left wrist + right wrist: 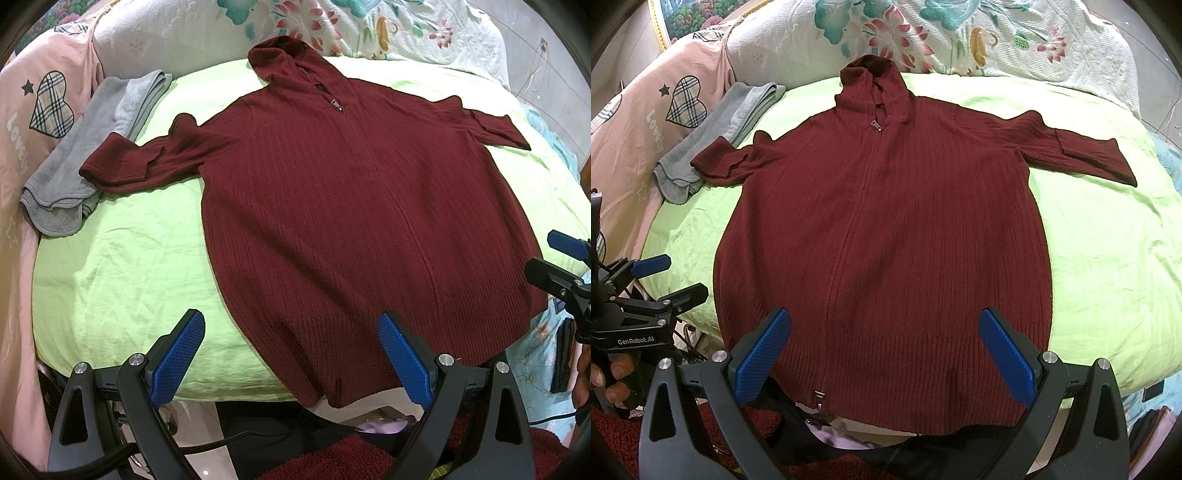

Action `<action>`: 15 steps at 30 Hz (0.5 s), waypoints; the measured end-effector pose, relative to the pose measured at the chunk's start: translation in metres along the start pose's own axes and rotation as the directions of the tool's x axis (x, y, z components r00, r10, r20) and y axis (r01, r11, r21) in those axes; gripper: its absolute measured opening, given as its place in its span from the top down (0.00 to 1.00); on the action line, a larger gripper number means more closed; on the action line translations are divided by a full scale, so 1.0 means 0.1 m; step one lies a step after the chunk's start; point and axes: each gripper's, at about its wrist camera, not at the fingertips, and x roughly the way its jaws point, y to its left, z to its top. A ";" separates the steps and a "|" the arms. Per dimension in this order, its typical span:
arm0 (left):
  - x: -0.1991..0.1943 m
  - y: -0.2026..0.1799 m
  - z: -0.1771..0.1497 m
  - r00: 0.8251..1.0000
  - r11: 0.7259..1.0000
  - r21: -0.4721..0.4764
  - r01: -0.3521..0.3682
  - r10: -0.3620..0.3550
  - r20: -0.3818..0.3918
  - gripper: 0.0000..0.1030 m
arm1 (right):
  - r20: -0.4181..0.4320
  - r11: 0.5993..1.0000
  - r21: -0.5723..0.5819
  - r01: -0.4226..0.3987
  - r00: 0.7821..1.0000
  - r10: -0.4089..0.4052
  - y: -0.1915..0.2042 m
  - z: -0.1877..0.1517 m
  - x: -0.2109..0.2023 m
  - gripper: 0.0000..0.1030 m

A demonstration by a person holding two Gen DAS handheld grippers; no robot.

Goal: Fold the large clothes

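Observation:
A dark red ribbed zip hoodie (354,206) (886,236) lies flat, front up, on a light green sheet (122,266) (1108,258). Its hood points away from me and both sleeves are spread sideways with the cuffs turned back. My left gripper (291,354) hangs open over the near left part of the hem, holding nothing. It also shows at the left edge of the right wrist view as the left gripper (670,275). My right gripper (884,350) stands open above the hem near the zip end (820,395), empty, and shows again as the right gripper (554,254).
A folded grey towel (85,158) (716,136) lies under the left sleeve's cuff. A pink pillow (44,110) and a floral quilt (332,26) (960,37) border the sheet at the left and back. A person's fingers (617,376) hold the left gripper's handle.

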 end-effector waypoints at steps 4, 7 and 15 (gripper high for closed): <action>0.01 0.01 -0.01 1.000 1.000 -0.001 0.006 -0.006 0.006 0.07 | 0.003 1.000 0.000 -0.001 1.000 0.001 -0.01 0.00 0.00 0.01; 0.02 0.01 -0.02 1.000 1.000 0.000 0.004 -0.004 0.006 0.07 | -0.007 1.000 0.003 -0.001 1.000 0.001 -0.01 0.00 0.00 0.01; 0.08 -0.01 -0.01 0.999 0.999 -0.017 0.034 -0.033 0.037 0.07 | 0.009 1.000 0.015 -0.004 1.000 0.004 -0.03 0.02 0.02 0.01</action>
